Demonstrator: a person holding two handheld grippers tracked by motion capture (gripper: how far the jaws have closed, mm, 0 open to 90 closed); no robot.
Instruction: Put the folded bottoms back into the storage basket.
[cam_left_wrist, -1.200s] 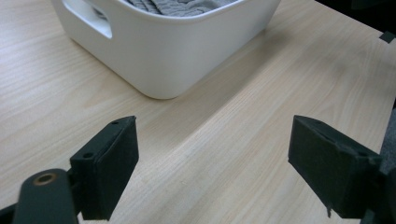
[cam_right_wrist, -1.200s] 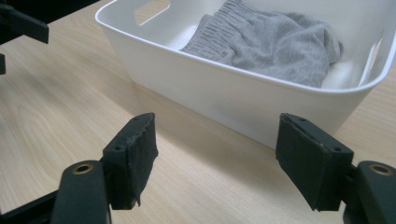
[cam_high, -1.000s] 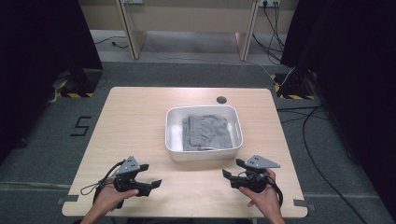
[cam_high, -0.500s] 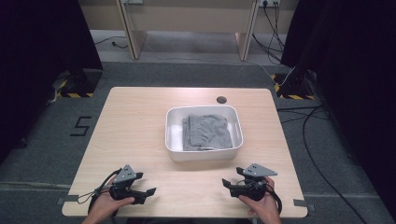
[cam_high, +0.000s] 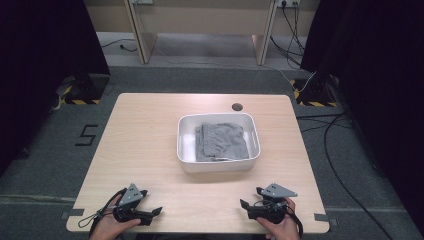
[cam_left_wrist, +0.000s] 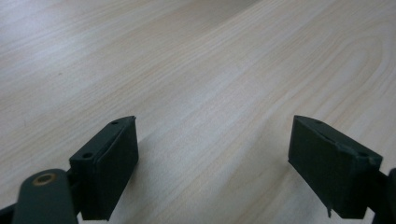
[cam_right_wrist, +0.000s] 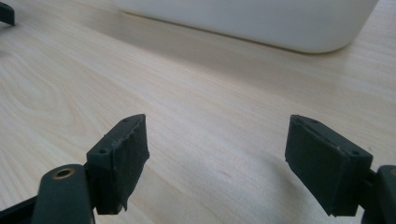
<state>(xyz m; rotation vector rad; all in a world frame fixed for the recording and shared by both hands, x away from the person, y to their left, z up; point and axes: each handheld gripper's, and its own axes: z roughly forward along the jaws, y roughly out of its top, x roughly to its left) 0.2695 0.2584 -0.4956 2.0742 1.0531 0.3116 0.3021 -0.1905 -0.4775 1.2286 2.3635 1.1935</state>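
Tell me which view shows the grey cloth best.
The high view: the grey cloth lies folded inside the white tub, seen from above. The right gripper view catches the tub's outer wall, hiding the cloth. The left gripper view faces bare table.

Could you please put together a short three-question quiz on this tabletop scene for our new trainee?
1. True or false: the grey cloth lies inside the white tub.
2. Which stands nearer the dark round hole in the table? A) the tub B) the left gripper C) the right gripper
3. Fill in: both grippers have their jaws ____, with nothing between them.

Key: 1 true. 2 A; both grippers sit at the near edge, the tub in the middle just short of the hole. 3 open; each gripper view shows bare wood between the spread jaws.
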